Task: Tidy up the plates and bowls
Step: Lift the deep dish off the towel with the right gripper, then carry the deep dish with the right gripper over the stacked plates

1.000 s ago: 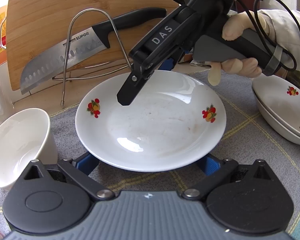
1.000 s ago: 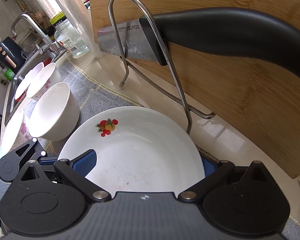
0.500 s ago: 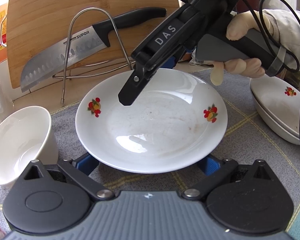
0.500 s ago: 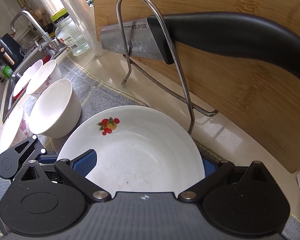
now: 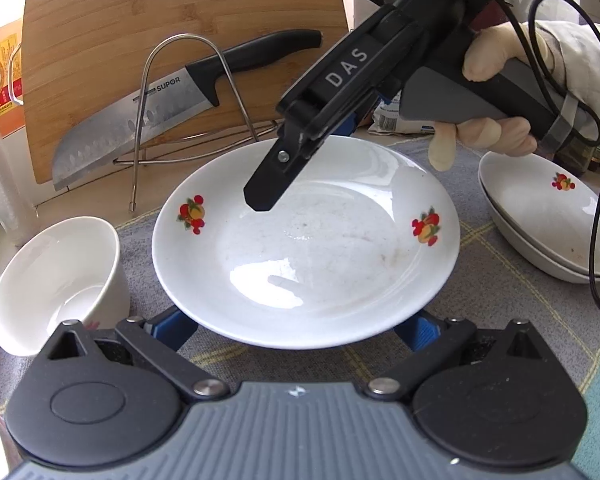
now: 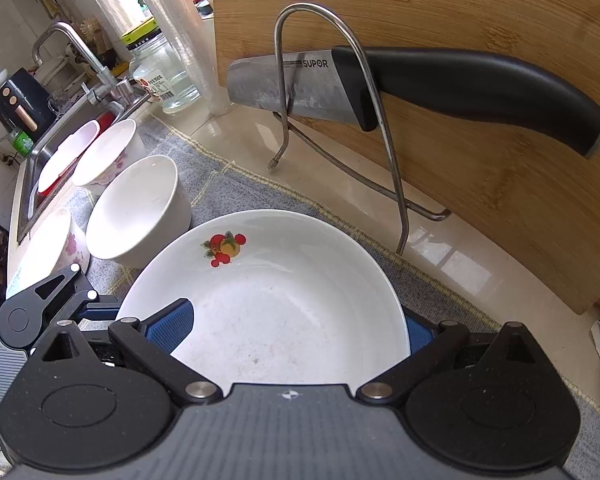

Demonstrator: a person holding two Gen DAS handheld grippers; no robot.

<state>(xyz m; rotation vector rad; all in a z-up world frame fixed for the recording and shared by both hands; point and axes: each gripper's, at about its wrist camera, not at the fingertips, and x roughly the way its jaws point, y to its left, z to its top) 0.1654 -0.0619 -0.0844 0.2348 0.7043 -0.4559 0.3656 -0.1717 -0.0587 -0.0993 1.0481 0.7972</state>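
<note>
Fingers [image 6: 168, 320] of both grippers straddle the plate's [image 5: 320, 248] opposite rims.

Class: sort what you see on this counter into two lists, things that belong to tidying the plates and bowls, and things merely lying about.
Belongs to the job:
- white fruit-patterned plate
- plain white bowl
- stacked white fruit-patterned dishes
- pink-flowered white bowl

Just lying about:
- black-handled steel knife
- bamboo cutting board
- wire rack
- clear glass jar
</note>
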